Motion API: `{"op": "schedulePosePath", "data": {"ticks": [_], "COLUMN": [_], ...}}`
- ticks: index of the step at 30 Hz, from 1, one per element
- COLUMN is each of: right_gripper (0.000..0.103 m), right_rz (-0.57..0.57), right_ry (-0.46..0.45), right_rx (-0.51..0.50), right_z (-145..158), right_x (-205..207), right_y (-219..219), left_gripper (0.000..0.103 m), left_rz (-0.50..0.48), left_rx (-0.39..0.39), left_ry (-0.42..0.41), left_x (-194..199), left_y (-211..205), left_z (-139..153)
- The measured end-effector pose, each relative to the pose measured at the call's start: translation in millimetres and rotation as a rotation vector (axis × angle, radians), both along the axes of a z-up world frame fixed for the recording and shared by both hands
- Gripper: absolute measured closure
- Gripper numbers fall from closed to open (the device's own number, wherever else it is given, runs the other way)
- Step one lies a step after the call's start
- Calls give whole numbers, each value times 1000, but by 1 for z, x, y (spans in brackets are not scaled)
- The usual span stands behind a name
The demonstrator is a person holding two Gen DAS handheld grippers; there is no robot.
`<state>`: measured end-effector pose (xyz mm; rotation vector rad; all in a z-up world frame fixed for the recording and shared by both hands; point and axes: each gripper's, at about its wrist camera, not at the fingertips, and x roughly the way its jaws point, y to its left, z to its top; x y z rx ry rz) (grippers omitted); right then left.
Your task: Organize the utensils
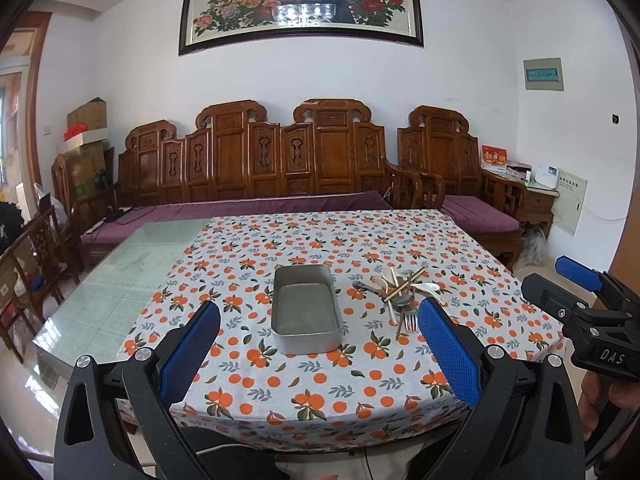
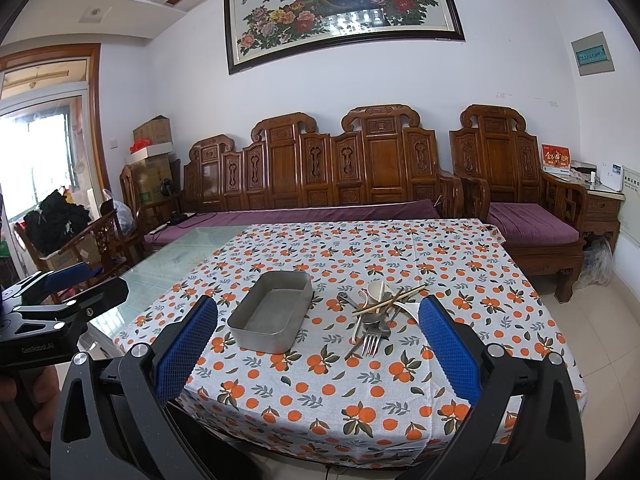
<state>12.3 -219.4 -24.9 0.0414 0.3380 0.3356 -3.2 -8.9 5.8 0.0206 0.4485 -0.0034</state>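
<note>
Two blue-padded claws hang wide apart and empty over the near edge of a tabletop (image 2: 400, 408) draped in an orange-fruit print cloth, with nothing yet sorted. The right claw (image 2: 318, 344) looks almost straight ahead at the utensil pile (image 2: 378, 312); from the left claw (image 1: 320, 354) the same pile (image 1: 400, 296) lies ahead and to the right, so the right hand appears the nearer for a first pick. In the pile, a steel fork (image 2: 371, 343) points its tines toward the camera, its long axis running near to far, while thin wooden chopsticks (image 2: 390, 299) cross it at a slant over a white spoon (image 2: 376, 292) and darker metal handles that are too tangled to count. Just left of the heap, apart from it, sits a dull grey rectangular metal tray (image 2: 272, 312), round-cornered and empty, its long side also running away from the viewer. Beyond the cloth, bare greenish glass shows on the left; a carved wooden bench (image 2: 320, 168) with purple cushions lines the far wall.
</note>
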Motion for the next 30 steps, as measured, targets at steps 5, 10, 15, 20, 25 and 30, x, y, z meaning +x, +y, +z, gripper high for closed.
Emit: {"op": "schedulePosePath", "data": {"ticks": [5,10,15,20,25,30], "right_gripper": [2,2,2,2,2,2], "right_rz": [-1,0,0,0,0,-3], "right_ry": [0,-1,-1,-1,0,11], "right_rx": [0,1,1,1,1,-1], "right_z": [0,0,0,-1,-2,-1], "right_x": [0,0,0,0,1,2], "right_y": [0,0,-1,-2,-3,-5], "left_gripper": [8,8,8,8,8,8], "left_rz": [-3,-3,-4,-4,-6,-12], "left_rx": [1,1,1,3,5,11], "left_ry": [0,0,-1,0,4,23], "left_x": [-2,-2,-2,-2,-2,5], "left_y": [0,0,-1,-1,-3,-2], "left_z": [6,5,6,6,4,-1]}}
